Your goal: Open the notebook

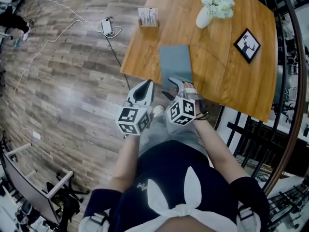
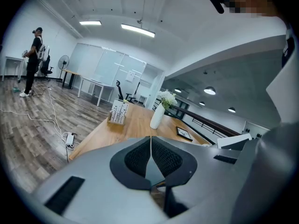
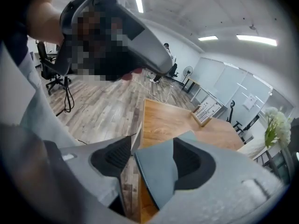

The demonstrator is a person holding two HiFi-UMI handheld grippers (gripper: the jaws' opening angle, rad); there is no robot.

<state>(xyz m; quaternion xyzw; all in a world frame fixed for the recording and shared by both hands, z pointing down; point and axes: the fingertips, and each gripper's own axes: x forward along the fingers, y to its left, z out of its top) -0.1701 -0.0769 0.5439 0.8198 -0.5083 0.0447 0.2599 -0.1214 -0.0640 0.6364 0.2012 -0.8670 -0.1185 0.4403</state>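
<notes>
Between the right gripper's wide-spread jaws sits one corner of a closed grey notebook. The left pad stands clear of its edge, so nothing is gripped yet. Beside it, the left gripper hangs off the tabletop with its jaws pressed together on nothing.

The notebook lies flat at the tabletop's near edge, not far from the near left corner, its short end toward the person. It looks thin and light, with a smooth matte cover that would likely flex and could slide on the polished wood. The safest hold appears to be the cover alone, pinched at the near corner now between the jaws. Which long side carries the spine cannot be told. Toward the far edge stand a card holder, a white vase of flowers and a black picture frame, all well apart from the notebook.
</notes>
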